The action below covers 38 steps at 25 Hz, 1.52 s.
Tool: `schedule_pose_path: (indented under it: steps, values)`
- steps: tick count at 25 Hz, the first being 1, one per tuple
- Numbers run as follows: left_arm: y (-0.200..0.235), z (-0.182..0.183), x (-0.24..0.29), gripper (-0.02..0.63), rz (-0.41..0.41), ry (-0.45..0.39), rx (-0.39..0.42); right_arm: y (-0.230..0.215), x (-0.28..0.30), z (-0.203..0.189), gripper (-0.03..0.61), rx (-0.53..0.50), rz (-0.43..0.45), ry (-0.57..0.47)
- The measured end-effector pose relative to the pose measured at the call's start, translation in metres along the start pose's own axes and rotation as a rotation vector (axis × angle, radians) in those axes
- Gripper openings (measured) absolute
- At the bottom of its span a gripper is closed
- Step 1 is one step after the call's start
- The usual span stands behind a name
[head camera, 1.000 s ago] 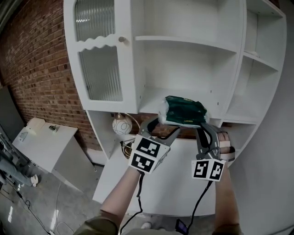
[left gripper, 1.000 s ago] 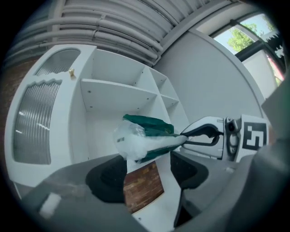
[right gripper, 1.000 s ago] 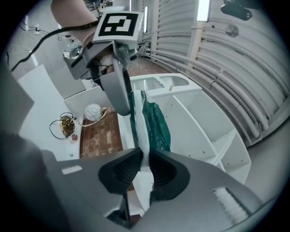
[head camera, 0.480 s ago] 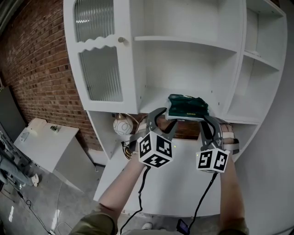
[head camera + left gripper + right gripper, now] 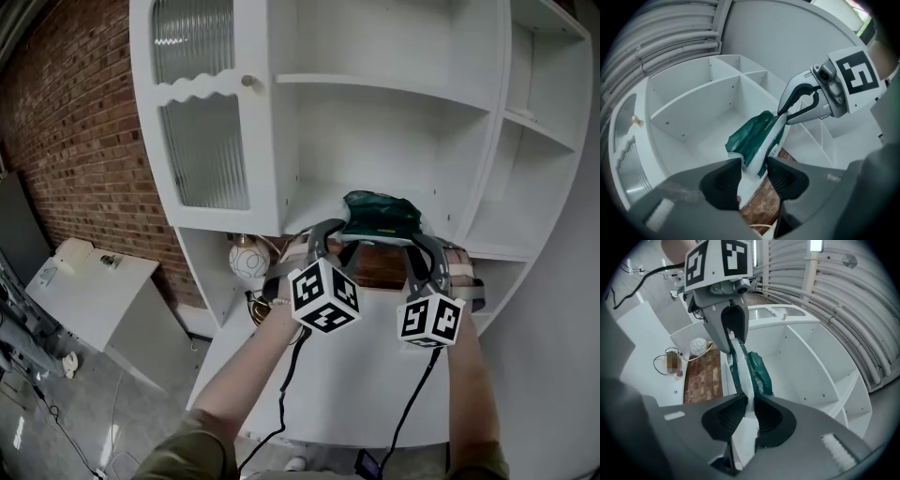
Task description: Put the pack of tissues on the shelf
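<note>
The pack of tissues (image 5: 380, 214) hangs between the two tongs at the front lip of the white cabinet's middle shelf (image 5: 314, 197). Its far end looks to be over the board and its near end is off the edge. The carry looks almost finished. What remains, by this reading, is to push the pack deeper, set it down and let go.

The right gripper (image 5: 424, 246) is nearly closed and pinches the pack's white seam flat between its pads (image 5: 729, 416). The left gripper (image 5: 336, 236) is about half open, and its jaws are closing round the opposite end of the pack. That end sits between them, but firm pressure is not evident.

At 12 o'clock from the pack, bare shelf board runs back to the rear wall. The upper shelf (image 5: 375, 86) hangs well above, so headroom looks ample. At 9 o'clock stands the ribbed-glass door (image 5: 202, 150) and at 3 o'clock the curved divider (image 5: 487, 141), which is the closer of the two. The right gripper has less side room there.
</note>
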State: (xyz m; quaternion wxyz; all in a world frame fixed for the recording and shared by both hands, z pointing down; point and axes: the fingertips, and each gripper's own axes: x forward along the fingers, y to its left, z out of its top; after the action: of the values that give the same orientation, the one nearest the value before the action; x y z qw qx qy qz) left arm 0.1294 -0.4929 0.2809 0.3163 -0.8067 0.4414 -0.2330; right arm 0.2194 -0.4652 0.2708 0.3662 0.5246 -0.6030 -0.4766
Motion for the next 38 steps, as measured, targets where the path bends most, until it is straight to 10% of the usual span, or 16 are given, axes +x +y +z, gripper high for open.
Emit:
schedule_pose_path:
  steps: [38]
  values:
    - [0.013,-0.026,0.072,0.179,-0.08,0.15,0.041,0.021,0.073,-0.031,0.072,-0.053,0.203,0.091]
